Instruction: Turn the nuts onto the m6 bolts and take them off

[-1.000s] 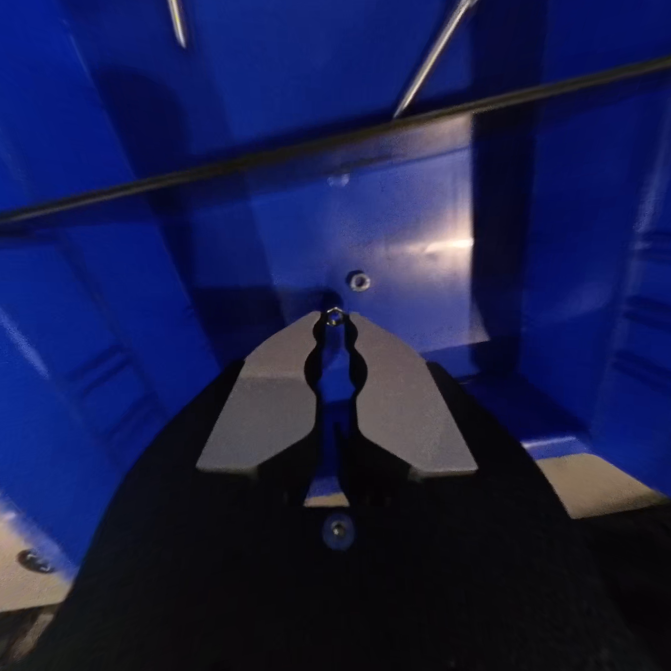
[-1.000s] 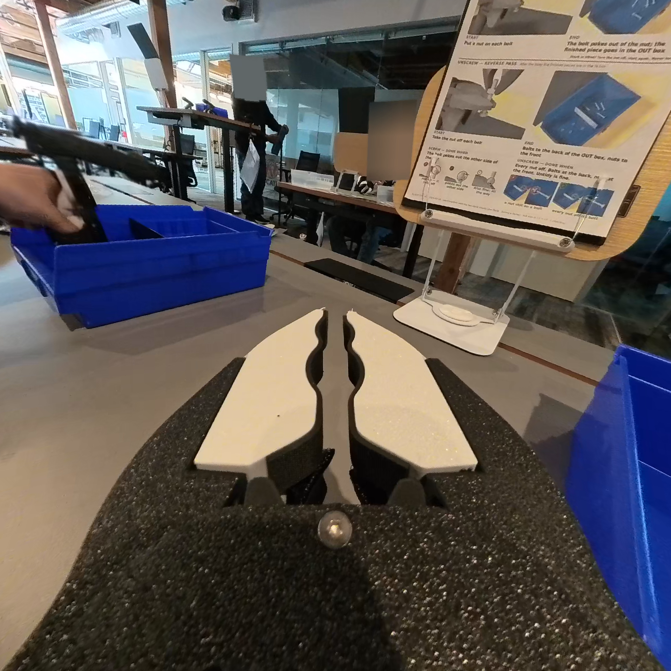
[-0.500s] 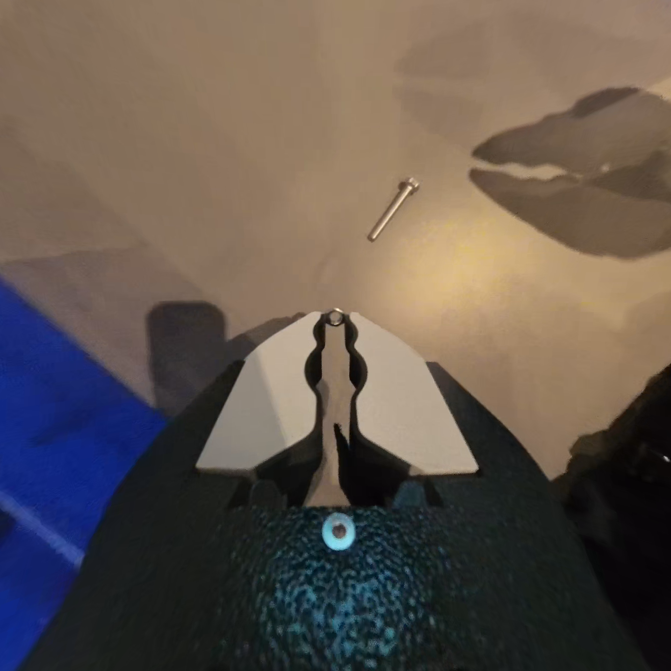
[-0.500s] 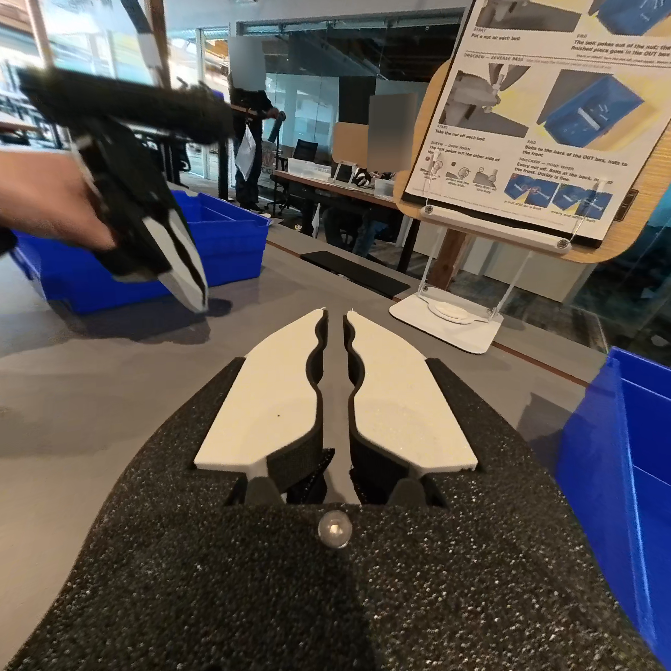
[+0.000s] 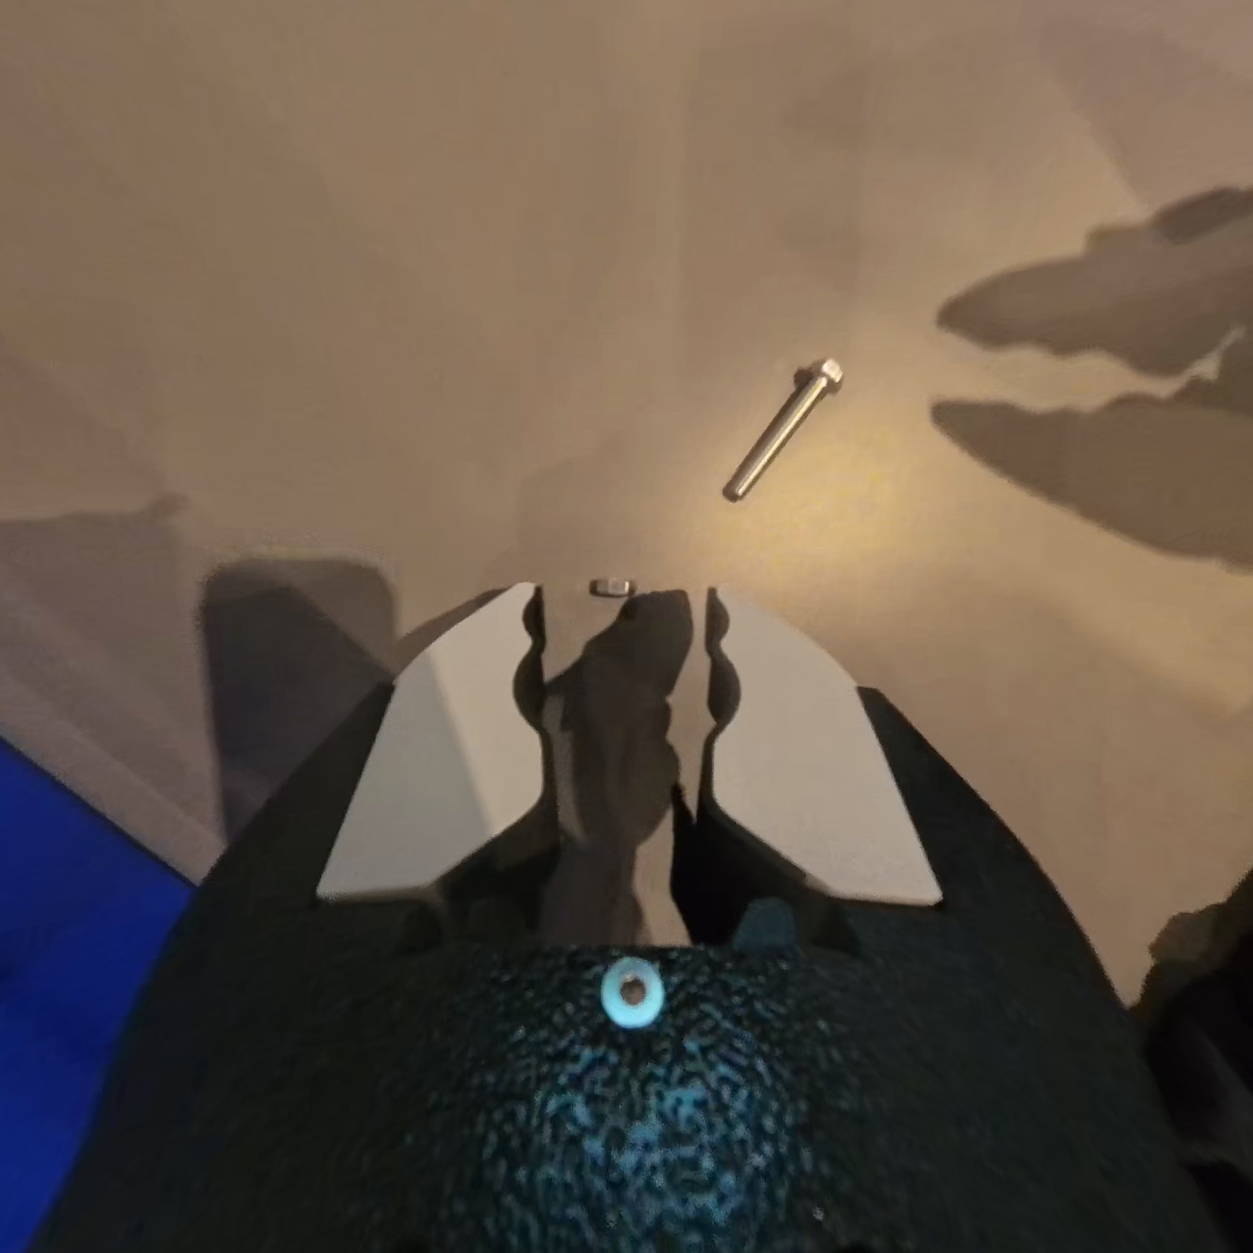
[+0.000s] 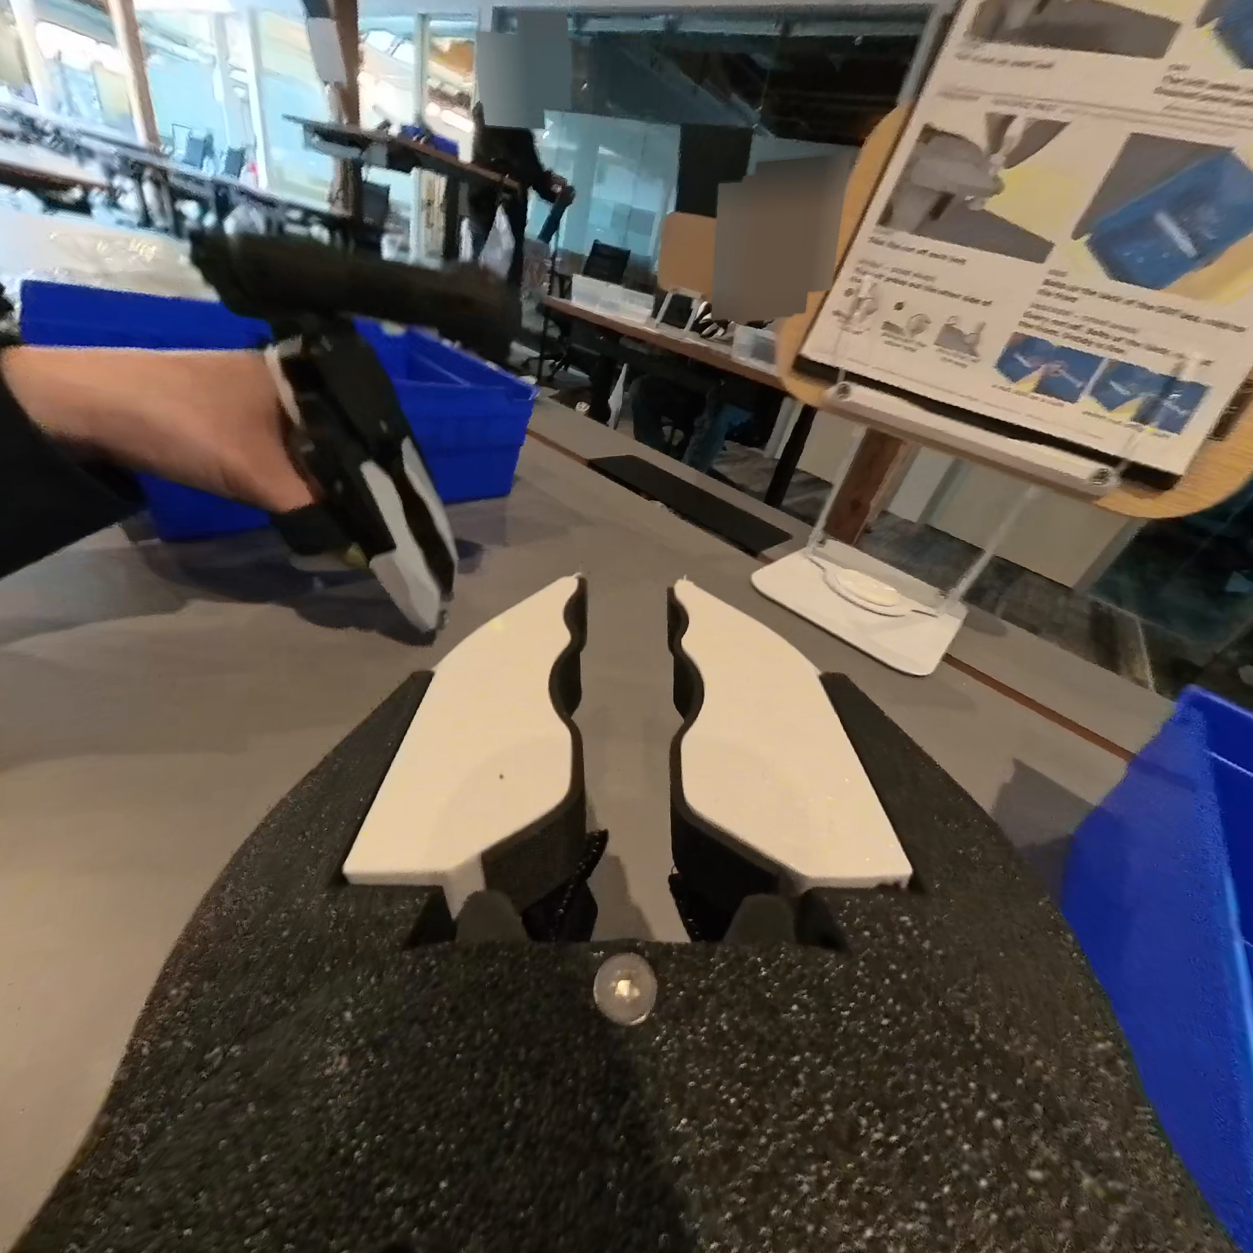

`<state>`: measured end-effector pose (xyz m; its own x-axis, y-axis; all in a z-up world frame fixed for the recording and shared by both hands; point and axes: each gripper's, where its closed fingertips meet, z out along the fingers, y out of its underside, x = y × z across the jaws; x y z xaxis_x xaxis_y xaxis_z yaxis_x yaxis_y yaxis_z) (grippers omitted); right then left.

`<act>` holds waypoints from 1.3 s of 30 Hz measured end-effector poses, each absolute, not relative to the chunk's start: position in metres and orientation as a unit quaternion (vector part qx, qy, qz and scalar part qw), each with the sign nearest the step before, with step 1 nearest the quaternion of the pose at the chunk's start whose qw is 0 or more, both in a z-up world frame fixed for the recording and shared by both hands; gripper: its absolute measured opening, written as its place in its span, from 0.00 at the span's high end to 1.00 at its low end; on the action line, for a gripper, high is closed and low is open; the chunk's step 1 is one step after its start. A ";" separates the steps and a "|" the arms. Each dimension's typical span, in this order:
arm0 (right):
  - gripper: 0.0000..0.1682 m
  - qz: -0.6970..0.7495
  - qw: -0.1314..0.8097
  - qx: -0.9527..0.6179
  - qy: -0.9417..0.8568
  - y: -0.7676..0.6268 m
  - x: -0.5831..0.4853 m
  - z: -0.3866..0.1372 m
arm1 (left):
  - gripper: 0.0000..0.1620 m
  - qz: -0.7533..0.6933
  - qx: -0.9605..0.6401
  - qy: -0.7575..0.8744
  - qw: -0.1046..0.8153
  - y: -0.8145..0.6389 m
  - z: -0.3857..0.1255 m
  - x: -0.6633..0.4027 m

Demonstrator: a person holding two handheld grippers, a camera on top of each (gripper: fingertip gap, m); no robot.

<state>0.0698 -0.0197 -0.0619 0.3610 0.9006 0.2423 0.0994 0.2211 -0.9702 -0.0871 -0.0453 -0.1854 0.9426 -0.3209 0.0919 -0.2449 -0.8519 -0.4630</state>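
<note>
A: What has changed with the left tool (image 5: 622, 597)?

B: Half a second ago it pinched the nut (image 5: 610, 586) at its tips. Now its jaws stand apart and the nut lies on the counter (image 5: 407, 271), just off the tips.

A: And the bolt (image 5: 783, 430)?

B: Flat on the counter, near the nut, not touching.

A: The right tool (image 6: 627, 590)?

B: Its jaws have widened; they're apart and empty. Both parts look laid out, so I'd say threading comes next.

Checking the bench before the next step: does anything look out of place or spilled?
Nothing is spilled. A loose nut lies on the table just ahead of the open left tongs, apart from the bare bolt lying at a slant farther right.
</note>
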 end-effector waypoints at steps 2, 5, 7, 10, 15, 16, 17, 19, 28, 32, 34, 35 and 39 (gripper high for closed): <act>0.88 0.316 0.603 -0.537 -0.499 -0.022 0.061 -0.073 | 0.69 -0.084 -0.948 0.138 0.275 -0.038 -0.174 -0.089; 0.89 0.304 0.545 -0.536 -0.569 -0.023 0.043 -0.093 | 0.69 -0.097 -0.913 0.118 0.377 -0.025 -0.147 -0.091; 0.90 0.291 0.496 -0.525 -0.627 -0.024 0.030 -0.106 | 0.71 -0.117 -0.887 0.105 0.435 -0.021 -0.128 -0.090; 0.92 0.267 0.404 -0.505 -0.715 -0.030 0.007 -0.131 | 0.73 -0.106 -0.854 0.097 0.501 -0.017 -0.106 -0.095; 0.92 0.215 0.271 -0.487 -0.802 -0.037 -0.025 -0.167 | 0.77 -0.064 -0.826 0.088 0.553 -0.017 -0.091 -0.106; 0.92 0.204 0.255 -0.484 -0.812 -0.038 -0.029 -0.171 | 0.77 -0.060 -0.825 0.085 0.556 -0.017 -0.090 -0.109; 0.93 0.189 0.241 -0.479 -0.823 -0.037 -0.032 -0.175 | 0.78 -0.059 -0.824 0.083 0.557 -0.018 -0.090 -0.110; 0.93 0.147 0.240 -0.470 -0.836 -0.029 -0.038 -0.180 | 0.78 -0.066 -0.823 0.077 0.559 -0.018 -0.091 -0.112; 0.97 0.145 0.201 -0.481 -0.841 -0.026 -0.047 -0.192 | 0.69 -0.069 -0.811 0.081 0.576 -0.017 -0.088 -0.114; 0.97 0.244 0.301 -0.506 -0.771 -0.019 -0.051 -0.154 | 0.69 -0.082 -0.805 0.090 0.581 -0.015 -0.091 -0.110; 0.97 0.336 0.353 -0.510 -0.709 -0.015 -0.047 -0.122 | 0.69 -0.119 -0.794 0.105 0.587 -0.014 -0.090 -0.100; 0.97 0.388 0.374 -0.507 -0.672 -0.014 -0.043 -0.105 | 0.68 -0.149 -0.784 0.118 0.590 -0.014 -0.089 -0.091; 0.97 0.567 0.382 -0.482 -0.548 -0.018 -0.022 -0.062 | 0.66 -0.317 -0.728 0.191 0.576 -0.025 -0.082 -0.039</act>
